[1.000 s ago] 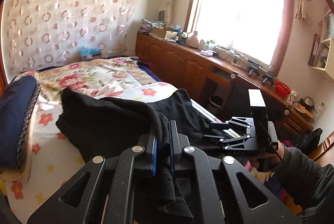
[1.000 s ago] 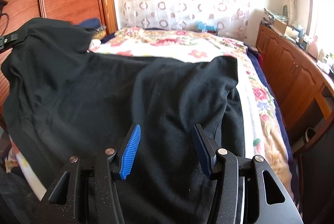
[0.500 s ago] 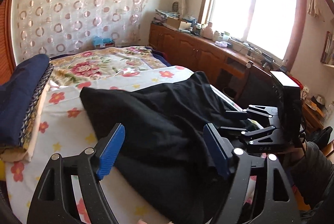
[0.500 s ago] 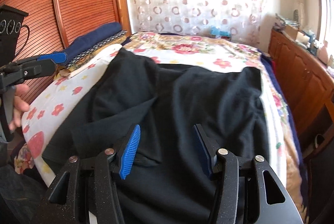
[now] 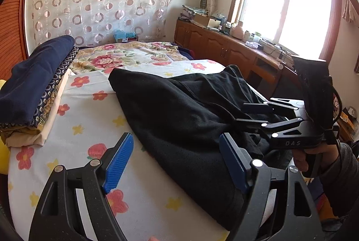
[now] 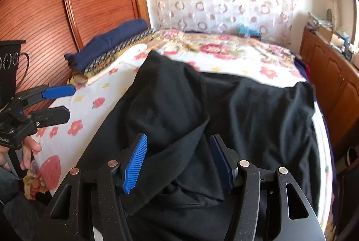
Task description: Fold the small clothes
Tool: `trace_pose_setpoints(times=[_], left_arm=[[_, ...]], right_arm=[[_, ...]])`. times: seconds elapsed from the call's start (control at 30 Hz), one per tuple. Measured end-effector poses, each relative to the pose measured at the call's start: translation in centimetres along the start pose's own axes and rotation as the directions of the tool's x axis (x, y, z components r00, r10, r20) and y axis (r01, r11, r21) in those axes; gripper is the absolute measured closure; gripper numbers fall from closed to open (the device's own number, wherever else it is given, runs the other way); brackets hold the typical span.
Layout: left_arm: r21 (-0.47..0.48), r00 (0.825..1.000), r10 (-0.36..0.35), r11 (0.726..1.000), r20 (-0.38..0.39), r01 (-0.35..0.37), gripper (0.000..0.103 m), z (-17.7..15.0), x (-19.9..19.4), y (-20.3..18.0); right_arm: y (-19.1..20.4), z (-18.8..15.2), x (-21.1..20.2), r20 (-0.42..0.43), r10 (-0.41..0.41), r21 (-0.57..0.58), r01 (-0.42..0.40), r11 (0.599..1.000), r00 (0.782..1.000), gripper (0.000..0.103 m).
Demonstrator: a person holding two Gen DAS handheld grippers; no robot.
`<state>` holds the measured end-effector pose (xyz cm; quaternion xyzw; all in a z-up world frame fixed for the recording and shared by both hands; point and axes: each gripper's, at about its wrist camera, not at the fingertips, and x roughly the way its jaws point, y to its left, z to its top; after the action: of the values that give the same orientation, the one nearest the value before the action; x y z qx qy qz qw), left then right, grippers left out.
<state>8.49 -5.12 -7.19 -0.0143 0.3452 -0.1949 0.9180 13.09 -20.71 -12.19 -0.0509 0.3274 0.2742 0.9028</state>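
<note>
A black garment (image 5: pixel 179 110) lies rumpled on the flowered bed sheet (image 5: pixel 89 119), with one flap folded over its middle (image 6: pixel 170 128). My left gripper (image 5: pixel 176 137) stands wide open just above the garment's near left edge, nothing pressed between its blue pads. In the right wrist view the left gripper (image 6: pixel 68 102) hovers over the sheet, left of the cloth. My right gripper (image 6: pixel 178 137) is open over the folded flap, the cloth lying under and between its fingers without being pinched. In the left wrist view the right gripper (image 5: pixel 241 113) sits at the garment's right side.
A stack of folded navy and patterned textiles (image 5: pixel 33 83) lies on the bed's left side. Wooden cabinets (image 5: pixel 213 43) crowded with small items run along the right under the window. A wooden ribbed panel (image 6: pixel 44 5) rises on the left. A person's hand (image 5: pixel 314 158) holds the right gripper.
The left gripper let go of the black cloth, opened wide and sank toward the bed. The garment dropped from hanging to lying on the sheet. The right gripper shifted sideways.
</note>
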Motion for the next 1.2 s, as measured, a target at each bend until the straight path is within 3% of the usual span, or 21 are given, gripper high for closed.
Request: trace_pose_setpoints(times=[0.07, 0.17, 0.27, 0.33, 0.43, 0.6, 0.83, 0.9, 1.03, 1.2], left_arm=[[-0.003, 1.000, -0.001, 1.000, -0.002, 0.001, 0.024, -0.1, 0.0, 0.1], [-0.008, 1.000, -0.003, 1.000, -0.004, 0.003, 0.024, -0.4, 0.1, 0.1], [-0.008, 1.000, -0.007, 1.000, -0.009, 0.007, 0.024, -0.6, 0.3, -0.1], [-0.001, 1.000, -0.002, 1.000, -0.009, 0.002, 0.023, -0.8, 0.3, -0.1], [0.005, 1.000, 0.007, 1.000, -0.008, -0.007, 0.023, -0.7, 0.2, -0.2], [0.005, 1.000, 0.003, 1.000, 0.000, -0.003, 0.023, -0.7, 0.0, -0.3], [0.012, 1.000, -0.002, 1.000, -0.011, 0.002, 0.022, -0.9, 0.3, -0.7], [0.014, 1.000, -0.003, 1.000, -0.013, 0.003, 0.022, -1.0, 0.3, -0.7], [0.013, 1.000, -0.007, 1.000, -0.019, 0.007, 0.022, -1.0, 0.5, -0.8], [0.016, 0.999, -0.010, 1.000, -0.030, 0.011, 0.022, -1.3, 0.7, -1.0]], right_arm=[[0.2, -0.2, 0.8, -0.021, 0.008, -0.006, -0.008, 1.000, 1.000, 0.044], [0.4, -0.3, 1.1, -0.038, 0.033, -0.014, -0.033, 0.999, 0.999, 0.057], [0.5, -0.2, 1.3, -0.055, 0.052, -0.021, -0.053, 0.998, 0.997, 0.077], [0.5, -0.2, 1.4, -0.063, 0.065, -0.026, -0.066, 0.997, 0.996, 0.095], [0.5, -0.2, 0.7, -0.046, 0.059, -0.039, -0.061, 0.997, 0.997, 0.099], [-0.6, -0.7, -1.1, -0.006, 0.011, -0.016, -0.011, 1.000, 1.000, 0.100], [-2.5, -1.4, -0.7, -0.046, -0.040, 0.036, 0.042, 0.998, 0.998, 0.100], [-2.6, -1.3, -0.4, -0.052, -0.068, 0.051, 0.070, 0.996, 0.996, 0.091], [-2.2, -1.1, 0.3, -0.061, -0.028, 0.079, 0.033, 0.996, 0.998, 0.063], [-2.2, -1.1, 2.3, -0.121, -0.037, 0.075, 0.046, 0.996, 0.992, 0.057]])
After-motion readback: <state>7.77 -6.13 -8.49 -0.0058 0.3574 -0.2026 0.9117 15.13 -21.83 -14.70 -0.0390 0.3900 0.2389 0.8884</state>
